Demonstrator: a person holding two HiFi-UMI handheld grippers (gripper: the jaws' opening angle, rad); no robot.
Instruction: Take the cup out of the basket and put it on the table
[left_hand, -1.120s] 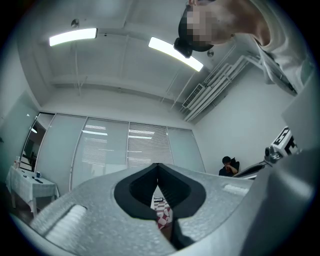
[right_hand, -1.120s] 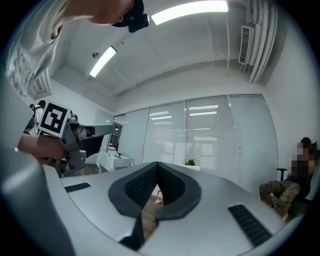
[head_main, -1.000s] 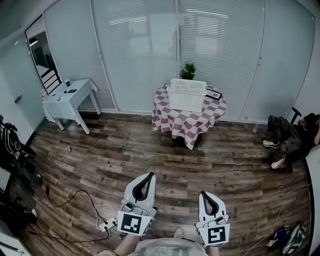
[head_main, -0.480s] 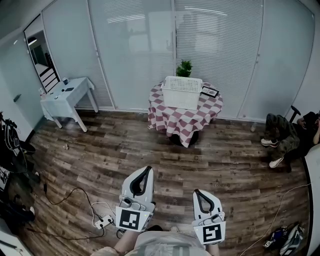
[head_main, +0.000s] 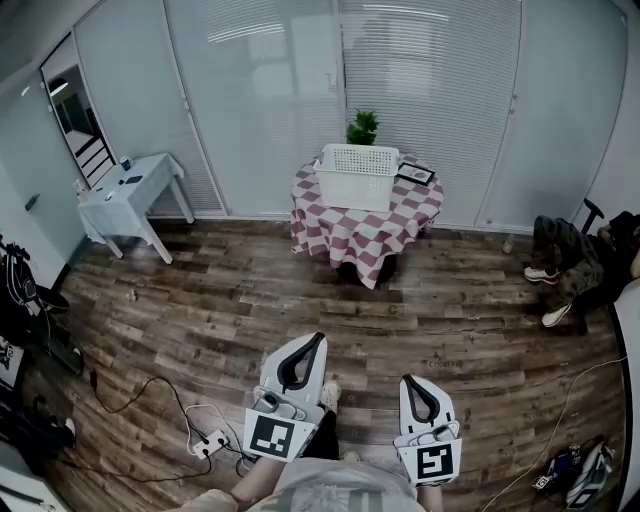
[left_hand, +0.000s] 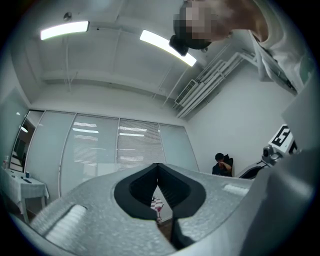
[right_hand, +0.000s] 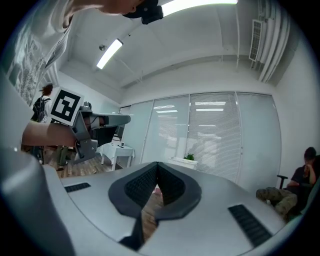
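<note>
Both pairs of jaws shut, empty; basket (head_main: 357, 177) far ahead.
Left gripper (head_main: 318, 338) slightly nearer than right gripper (head_main: 408, 382); basket on tabletop (head_main: 402, 207), straight ahead; cup unseen.

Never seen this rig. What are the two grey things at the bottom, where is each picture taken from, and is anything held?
No robot: a person carries a two-jaw gripper in each hand. The head view looks down from the person's head at the left gripper and right gripper above a wooden floor. The other two pictures come from cameras riding on each gripper, looking along its jaws; both pairs are closed, holding nothing. Across the room a round table with a checked cloth carries a white basket, a green plant behind it and a small framed picture. No cup shows from here.
</note>
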